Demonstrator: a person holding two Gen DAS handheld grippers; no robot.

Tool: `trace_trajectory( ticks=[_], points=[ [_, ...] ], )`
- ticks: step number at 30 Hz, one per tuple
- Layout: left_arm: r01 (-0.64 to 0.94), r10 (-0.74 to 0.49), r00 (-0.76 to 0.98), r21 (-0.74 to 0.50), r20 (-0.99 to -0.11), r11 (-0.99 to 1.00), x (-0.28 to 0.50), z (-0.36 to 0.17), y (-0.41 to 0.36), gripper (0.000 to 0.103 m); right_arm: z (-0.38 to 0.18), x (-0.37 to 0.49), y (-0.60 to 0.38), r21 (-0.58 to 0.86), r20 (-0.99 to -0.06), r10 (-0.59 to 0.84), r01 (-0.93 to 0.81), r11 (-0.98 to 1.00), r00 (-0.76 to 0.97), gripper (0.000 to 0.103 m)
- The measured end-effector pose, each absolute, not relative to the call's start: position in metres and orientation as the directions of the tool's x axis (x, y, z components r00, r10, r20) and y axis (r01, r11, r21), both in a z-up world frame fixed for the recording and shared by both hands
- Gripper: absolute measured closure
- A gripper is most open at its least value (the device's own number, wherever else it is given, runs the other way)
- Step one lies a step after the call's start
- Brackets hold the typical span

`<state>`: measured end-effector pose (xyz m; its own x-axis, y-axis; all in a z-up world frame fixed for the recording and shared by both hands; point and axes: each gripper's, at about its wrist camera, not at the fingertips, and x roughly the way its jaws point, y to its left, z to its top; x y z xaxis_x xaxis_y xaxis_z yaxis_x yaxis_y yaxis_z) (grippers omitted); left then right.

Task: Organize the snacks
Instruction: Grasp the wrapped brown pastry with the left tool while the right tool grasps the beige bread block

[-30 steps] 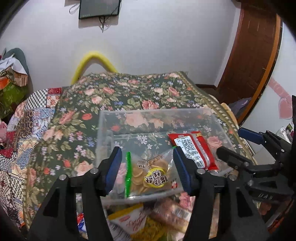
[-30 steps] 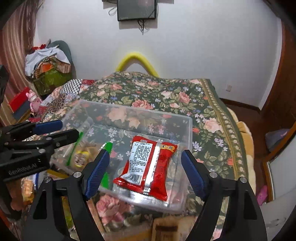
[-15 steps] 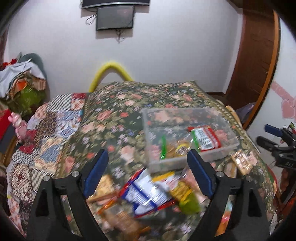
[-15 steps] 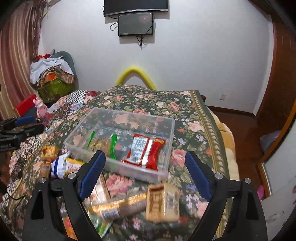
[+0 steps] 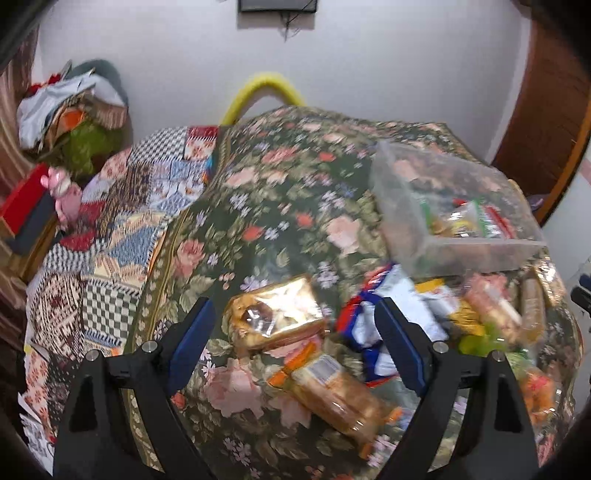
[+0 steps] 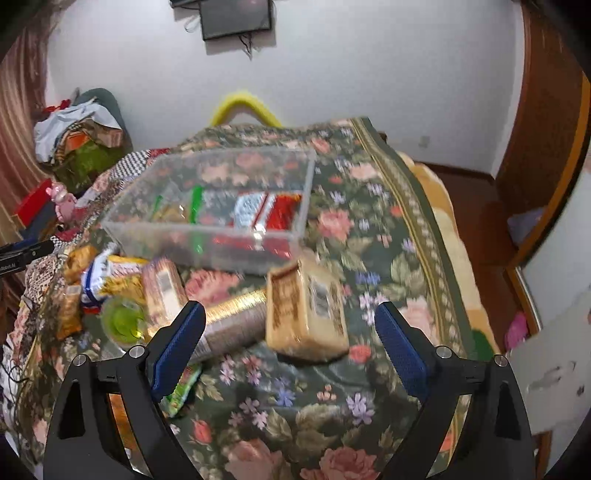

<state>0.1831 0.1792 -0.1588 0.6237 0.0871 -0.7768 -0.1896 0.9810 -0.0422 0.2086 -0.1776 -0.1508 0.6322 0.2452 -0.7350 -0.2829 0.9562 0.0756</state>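
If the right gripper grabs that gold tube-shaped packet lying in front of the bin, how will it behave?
The gold tube packet looks round, so a push would probably roll it across the floral cloth. Its foil looks shiny, likely slippery. A ribbed outline hints at stacked biscuits, so a hard squeeze might crack them.

White wall [image 6: 369,66] behind, with a dark screen [image 6: 236,16] mounted high and cables dangling under it. Wooden door [image 5: 546,110] at right, reddish-brown floor [image 6: 476,206] beside it. Bed covered by a floral spread [image 6: 369,229] and patchwork quilt [image 5: 122,229]; yellow arch [image 5: 266,88] at its far end. Heap of clothes [image 6: 77,136] in the left corner.
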Motion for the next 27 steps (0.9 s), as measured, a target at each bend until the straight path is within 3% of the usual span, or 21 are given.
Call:
trace_trajectory(
  ticks=[7,18,24,26,27],
  points=[
    [-0.237,0.067,0.567,-0.085,-0.821,0.968,0.208,-0.197,0.195,0.015,-0.186,0.225,-0.181,0.084,-0.789,0.196,-0.214,0.973,0.583,0.011],
    [-0.249,0.098,0.553,-0.052,-0.827,0.967,0.227,-0.221,0.199,0.015,-0.207,0.244,-0.192,0.08,-0.807,0.16,-0.162,0.983,0.568,0.013],
    [-0.252,0.102,0.566,-0.054,-0.818,0.966,0.233,-0.223,0.202,0.017,-0.211,0.247,-0.196,0.118,-0.801,0.189,-0.16,0.98,0.567,0.038],
    [-0.25,0.103,0.567,-0.052,-0.817,0.967,0.234,-0.223,0.201,0.024,-0.21,0.248,-0.194,0.123,-0.799,0.196,-0.165,0.979,0.568,0.061],
    [-0.243,0.099,0.568,-0.052,-0.817,0.969,0.233,-0.223,0.201,0.026,-0.21,0.249,-0.193,0.124,-0.801,0.199,-0.169,0.978,0.564,0.065]
  ],
)
